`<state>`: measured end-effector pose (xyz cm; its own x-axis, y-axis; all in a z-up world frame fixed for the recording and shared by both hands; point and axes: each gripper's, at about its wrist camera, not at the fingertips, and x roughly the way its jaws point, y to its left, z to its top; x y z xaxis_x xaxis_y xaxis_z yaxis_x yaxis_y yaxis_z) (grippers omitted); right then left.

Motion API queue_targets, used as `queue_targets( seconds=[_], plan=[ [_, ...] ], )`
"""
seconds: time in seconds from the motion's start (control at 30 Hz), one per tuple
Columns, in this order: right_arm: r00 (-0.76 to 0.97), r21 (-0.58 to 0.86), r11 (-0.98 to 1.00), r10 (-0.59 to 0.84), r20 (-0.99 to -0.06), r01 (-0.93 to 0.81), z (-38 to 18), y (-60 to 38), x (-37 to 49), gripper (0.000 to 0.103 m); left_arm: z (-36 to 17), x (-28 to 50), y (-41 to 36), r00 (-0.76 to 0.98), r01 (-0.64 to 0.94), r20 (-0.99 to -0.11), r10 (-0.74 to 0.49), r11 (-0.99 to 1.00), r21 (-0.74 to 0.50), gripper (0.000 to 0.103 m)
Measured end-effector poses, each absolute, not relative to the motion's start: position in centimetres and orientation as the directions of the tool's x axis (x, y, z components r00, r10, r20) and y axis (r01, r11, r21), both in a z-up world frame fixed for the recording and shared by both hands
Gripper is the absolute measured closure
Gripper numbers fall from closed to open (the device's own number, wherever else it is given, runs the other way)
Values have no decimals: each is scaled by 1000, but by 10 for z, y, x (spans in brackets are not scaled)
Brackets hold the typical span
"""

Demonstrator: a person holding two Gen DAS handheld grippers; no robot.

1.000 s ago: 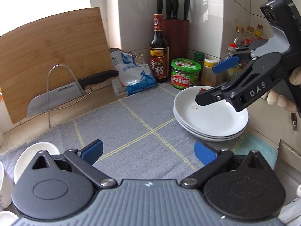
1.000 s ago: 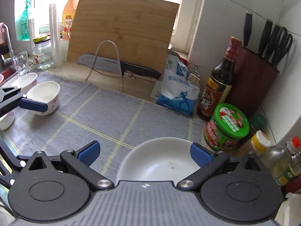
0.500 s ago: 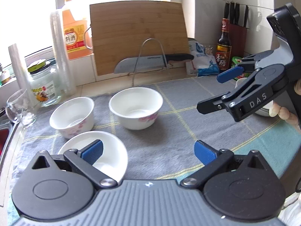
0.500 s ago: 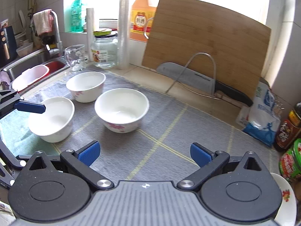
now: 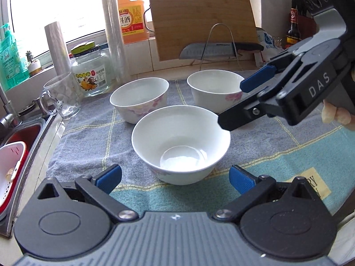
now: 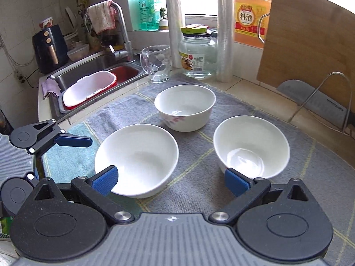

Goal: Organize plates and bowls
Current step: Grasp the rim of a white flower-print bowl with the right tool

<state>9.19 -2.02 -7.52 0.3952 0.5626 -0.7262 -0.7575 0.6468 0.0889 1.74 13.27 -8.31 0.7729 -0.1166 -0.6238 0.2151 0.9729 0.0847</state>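
Three white bowls with pink flowers stand on the grey mat. In the left wrist view the near bowl (image 5: pixel 180 144) lies just ahead of my open, empty left gripper (image 5: pixel 175 177), with the far left bowl (image 5: pixel 139 98) and the far right bowl (image 5: pixel 214 93) behind it. My right gripper (image 5: pixel 230 104) hangs open above the near bowl's right rim. In the right wrist view my right gripper (image 6: pixel 170 180) is open and empty between the near bowl (image 6: pixel 136 159) and the right bowl (image 6: pixel 251 147); the far bowl (image 6: pixel 185 107) is beyond. My left gripper's fingertip (image 6: pixel 73 141) shows at the left.
A glass mug (image 5: pixel 61 96), a jar (image 5: pixel 91 71), an orange bottle (image 5: pixel 131 15) and a cutting board (image 5: pixel 202 20) with a knife on a wire stand (image 5: pixel 219 51) line the back. The sink (image 6: pixel 95 75) with a red-and-white basin (image 6: pixel 88 89) is to the left.
Both grippers have swung left, away from the stack of plates, to the three bowls. The left gripper has come close to the near bowl. Both stay open.
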Motion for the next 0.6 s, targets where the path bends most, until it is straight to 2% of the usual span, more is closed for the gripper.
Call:
queue_targets(
  seconds=[0.23, 0.5, 0.6],
  plan=[
    [327, 145, 618, 583, -744, -773, -90, 7, 102, 2, -92, 27, 137, 771, 258, -618, -151, 962, 86, 1],
    [292, 162, 609, 575, -765, -776, -100, 17, 108, 12, -92, 29, 139, 771, 296, -605, -196, 953, 68, 4],
    [286, 165, 609, 573, -768, -776, -100, 18, 111, 16, -92, 31, 140, 767, 308, -607, -206, 949, 67, 14]
  ],
)
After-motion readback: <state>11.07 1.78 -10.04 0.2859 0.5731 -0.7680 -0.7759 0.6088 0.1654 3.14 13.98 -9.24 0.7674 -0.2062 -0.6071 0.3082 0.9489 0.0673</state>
